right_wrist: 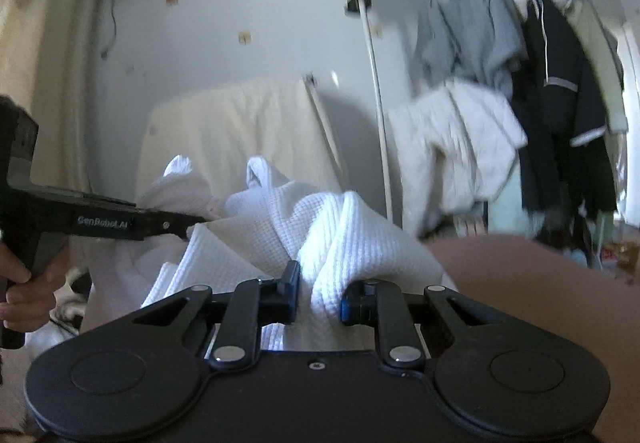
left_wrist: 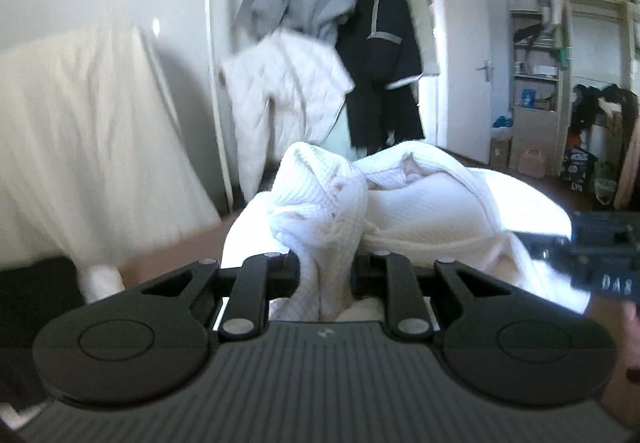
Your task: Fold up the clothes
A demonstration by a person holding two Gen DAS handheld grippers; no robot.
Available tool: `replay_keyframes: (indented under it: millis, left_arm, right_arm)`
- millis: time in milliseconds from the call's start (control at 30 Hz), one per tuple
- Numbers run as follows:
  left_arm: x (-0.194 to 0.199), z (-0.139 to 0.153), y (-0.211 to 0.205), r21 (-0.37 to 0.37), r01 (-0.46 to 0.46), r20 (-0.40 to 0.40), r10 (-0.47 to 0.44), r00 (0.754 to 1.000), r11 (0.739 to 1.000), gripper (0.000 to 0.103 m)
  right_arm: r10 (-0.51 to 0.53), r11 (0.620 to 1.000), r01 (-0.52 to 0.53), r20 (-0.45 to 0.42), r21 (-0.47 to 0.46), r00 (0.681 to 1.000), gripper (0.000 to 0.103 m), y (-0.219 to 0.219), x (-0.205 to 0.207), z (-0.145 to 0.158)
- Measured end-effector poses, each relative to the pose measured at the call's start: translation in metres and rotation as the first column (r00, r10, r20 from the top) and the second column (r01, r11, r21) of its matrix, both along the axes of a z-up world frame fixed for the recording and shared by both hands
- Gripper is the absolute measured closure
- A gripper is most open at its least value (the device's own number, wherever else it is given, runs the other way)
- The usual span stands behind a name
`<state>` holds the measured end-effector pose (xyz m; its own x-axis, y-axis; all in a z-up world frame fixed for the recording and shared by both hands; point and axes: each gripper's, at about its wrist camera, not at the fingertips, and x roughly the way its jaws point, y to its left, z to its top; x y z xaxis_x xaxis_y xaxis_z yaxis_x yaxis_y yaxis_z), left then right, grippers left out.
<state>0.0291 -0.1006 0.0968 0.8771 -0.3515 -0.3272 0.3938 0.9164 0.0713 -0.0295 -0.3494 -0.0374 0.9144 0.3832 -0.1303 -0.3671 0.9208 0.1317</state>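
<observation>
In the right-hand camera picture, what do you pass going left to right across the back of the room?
Beige curtain → cream sheet on a rack → white pole → grey garment → dark jacket.

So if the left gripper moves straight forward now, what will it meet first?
More of the white waffle garment already pinched in the left gripper; beyond it, probably the hanging white jacket, though depth is unclear.

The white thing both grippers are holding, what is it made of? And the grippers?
The white garment looks like soft waffle-weave cotton: tiny squares cover it and it bunches loosely. The left gripper and right gripper look like matte black plastic with shiny metal pins, probably.
</observation>
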Motion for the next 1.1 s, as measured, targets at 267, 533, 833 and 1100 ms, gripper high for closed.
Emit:
replay_keyframes:
  millis: [267, 533, 833, 1100]
  left_arm:
    - [-0.047, 0.052, 0.051, -0.144, 0.109, -0.071, -0.120, 0.990, 0.984, 0.081]
    - [0.048, -0.062, 0.081, 0.136, -0.131, -0.222, 0.159, 0.962, 0.982, 0.039]
    - [0.022, -0.061, 0.091, -0.108, 0.096, -0.321, -0.126, 0.939, 0.990, 0.038]
    - [0.010, -0.107, 0.025, -0.300, 0.227, -0.500, -0.355, 0.790, 0.926, 0.038]
  right_arm:
    - [-0.086, 0.996, 0.086, 0.084, -0.001, 0.993, 0.082, 0.013, -0.050, 0.058]
    - [-0.392, 0.910, 0.413, -0.290, 0.014, 0.873, 0.032, -0.016, 0.009, -0.004]
    - [-0.329, 0.895, 0.441, -0.568, 0.067, 0.754, 0.032, -0.039, -0.015, -0.066]
    - [-0.173, 0.946, 0.300, -0.588, 0.123, 0.790, 0.032, -0.021, -0.022, -0.084]
